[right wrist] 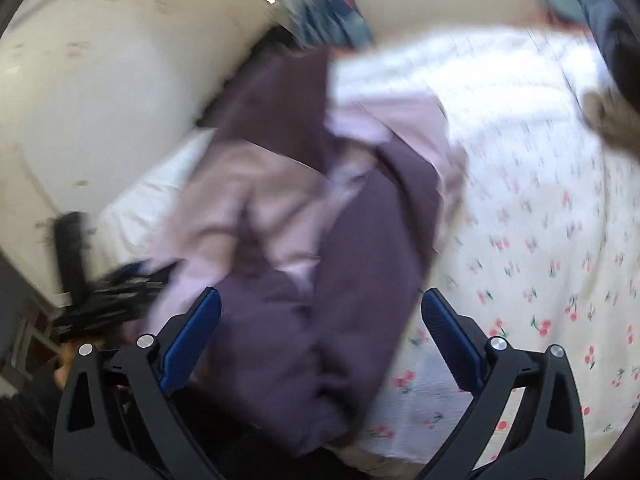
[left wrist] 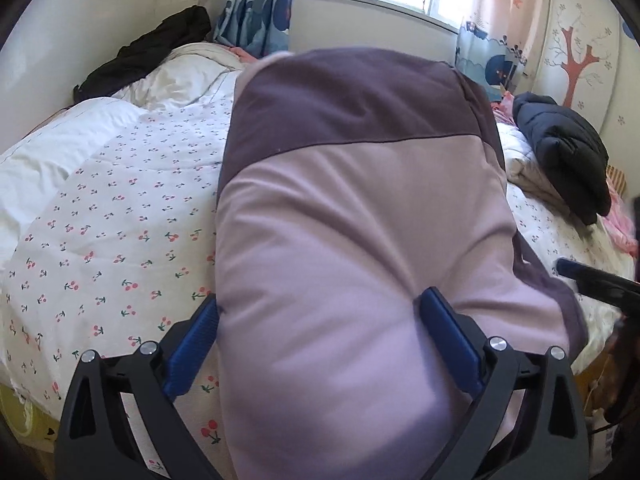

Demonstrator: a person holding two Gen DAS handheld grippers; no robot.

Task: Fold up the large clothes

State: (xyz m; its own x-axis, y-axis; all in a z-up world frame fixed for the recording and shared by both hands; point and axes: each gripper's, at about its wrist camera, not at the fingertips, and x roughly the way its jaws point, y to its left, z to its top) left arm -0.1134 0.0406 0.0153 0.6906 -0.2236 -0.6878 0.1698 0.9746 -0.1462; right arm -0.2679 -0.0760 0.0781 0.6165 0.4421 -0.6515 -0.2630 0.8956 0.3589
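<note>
A large padded garment in light lilac and dark purple (left wrist: pixel 360 220) lies along the bed, folded into a thick bundle. My left gripper (left wrist: pixel 320 308) is open wide, and the bundle's near end bulges between its blue fingers (left wrist: pixel 448 332). In the blurred right wrist view the same garment (right wrist: pixel 320 220) lies rumpled on the bed. My right gripper (right wrist: pixel 320 304) is open above its dark purple part, not gripping it. The right gripper's tip shows at the right edge of the left wrist view (left wrist: pixel 592 280).
The bed has a white cherry-print cover (left wrist: pixel 120 220) with a white quilt (left wrist: pixel 60 148) at the left. A black jacket (left wrist: pixel 568 152) lies on folded clothes at the right. Another dark garment (left wrist: pixel 152 52) lies by the wall. A window and curtains (left wrist: pixel 260 8) are behind.
</note>
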